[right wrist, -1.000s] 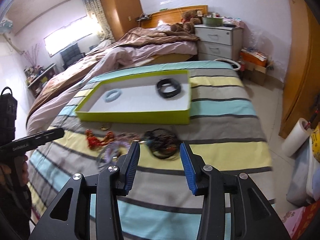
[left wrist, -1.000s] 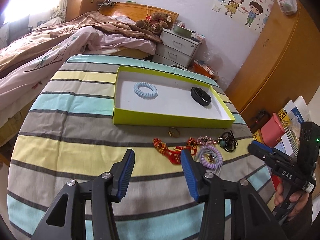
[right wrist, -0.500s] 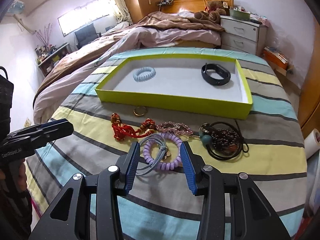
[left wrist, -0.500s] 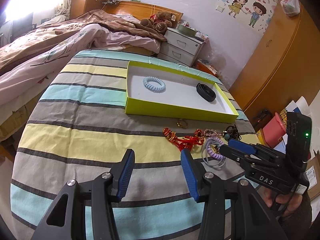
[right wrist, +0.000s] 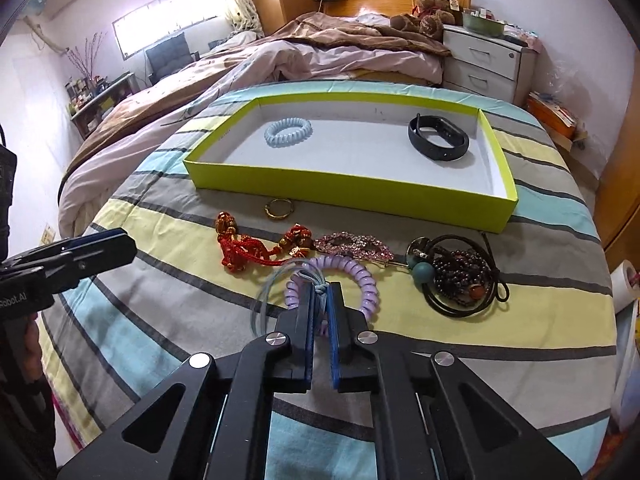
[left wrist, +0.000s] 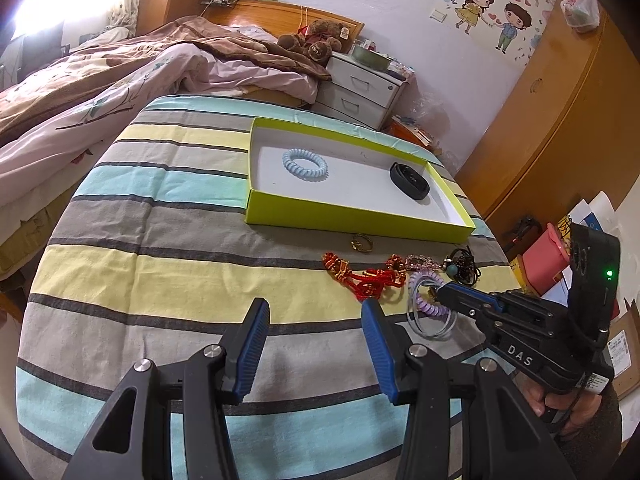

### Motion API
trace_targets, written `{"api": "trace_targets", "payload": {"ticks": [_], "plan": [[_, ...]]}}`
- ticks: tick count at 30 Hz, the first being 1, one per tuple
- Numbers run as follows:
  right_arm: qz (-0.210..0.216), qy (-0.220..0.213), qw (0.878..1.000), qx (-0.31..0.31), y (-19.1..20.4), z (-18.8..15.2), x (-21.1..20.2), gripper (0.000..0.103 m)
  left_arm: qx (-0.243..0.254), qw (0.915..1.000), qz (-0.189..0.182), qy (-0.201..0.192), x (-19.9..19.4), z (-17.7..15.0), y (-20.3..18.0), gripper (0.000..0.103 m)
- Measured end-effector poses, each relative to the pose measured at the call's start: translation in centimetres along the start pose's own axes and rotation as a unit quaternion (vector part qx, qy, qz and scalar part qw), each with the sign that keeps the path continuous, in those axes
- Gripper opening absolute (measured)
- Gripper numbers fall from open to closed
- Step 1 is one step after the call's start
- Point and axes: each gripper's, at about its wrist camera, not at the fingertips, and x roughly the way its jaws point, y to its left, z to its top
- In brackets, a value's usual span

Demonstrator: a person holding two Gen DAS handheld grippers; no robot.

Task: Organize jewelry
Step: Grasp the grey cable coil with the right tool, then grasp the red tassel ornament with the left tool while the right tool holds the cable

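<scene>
The right gripper (right wrist: 320,300) has just closed its jaws from wide onto the purple coil hair tie (right wrist: 352,276), near the bedspread's (right wrist: 160,240) front edge; lifting to the green tray (right wrist: 352,196) is judged next. The left gripper (left wrist: 316,344) hangs wide, empty

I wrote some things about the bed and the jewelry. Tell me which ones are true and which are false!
1. The blue coil hair tie lies inside the green box. True.
2. The black wristband lies on the striped sheet. False: it lies inside the box.
3. The right gripper has closed on the thin blue-grey hair bands. True.
4. The left gripper holds the red knotted cord. False: it is open and empty.
5. The gold ring is in the box. False: it lies on the sheet beside it.
</scene>
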Motion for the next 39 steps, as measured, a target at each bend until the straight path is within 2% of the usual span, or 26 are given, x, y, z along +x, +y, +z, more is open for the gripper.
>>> {"api": "trace_targets", "payload": {"ticks": [10,14,17,19,23,26,30,36,39], "plan": [[0.016,-0.054,0.998,0.042,-1.3,0.3,-3.3,0.006,0.018,0.9994,-0.014,0.025,2.2,0.4,-2.0,0.048],[0.017,-0.07,0.996,0.049,-1.8,0.0,-4.6,0.006,0.035,0.9987,0.013,0.034,3.5,0.5,-3.1,0.048],[0.013,-0.075,0.996,0.053,-2.1,-0.4,-5.3,0.006,0.031,0.9983,0.012,0.047,4.6,0.6,-3.3,0.048],[0.014,-0.076,0.995,0.056,-2.4,-0.5,-5.5,0.006,0.031,0.9982,0.025,0.044,5.0,0.8,-3.6,0.048],[0.015,-0.081,0.995,0.062,-2.9,-0.7,-5.7,0.006,0.049,0.9966,0.032,0.058,6.2,0.9,-4.6,0.048],[0.018,-0.082,0.995,0.062,-3.0,-0.7,-5.7,0.006,0.072,0.9943,0.052,0.059,7.1,0.8,-5.7,0.048],[0.018,-0.082,0.995,0.062,-3.0,-0.7,-5.7,0.006,0.064,0.9949,0.054,0.056,7.7,1.3,-5.9,0.048],[0.027,-0.083,0.994,0.064,-3.0,-0.8,-5.6,0.006,0.078,0.9915,0.086,0.059,7.8,1.2,-5.8,0.048],[0.031,-0.084,0.994,0.061,-2.8,-0.8,-5.5,0.006,0.07,0.9917,0.092,0.056,7.1,1.0,-5.0,0.048]]}}
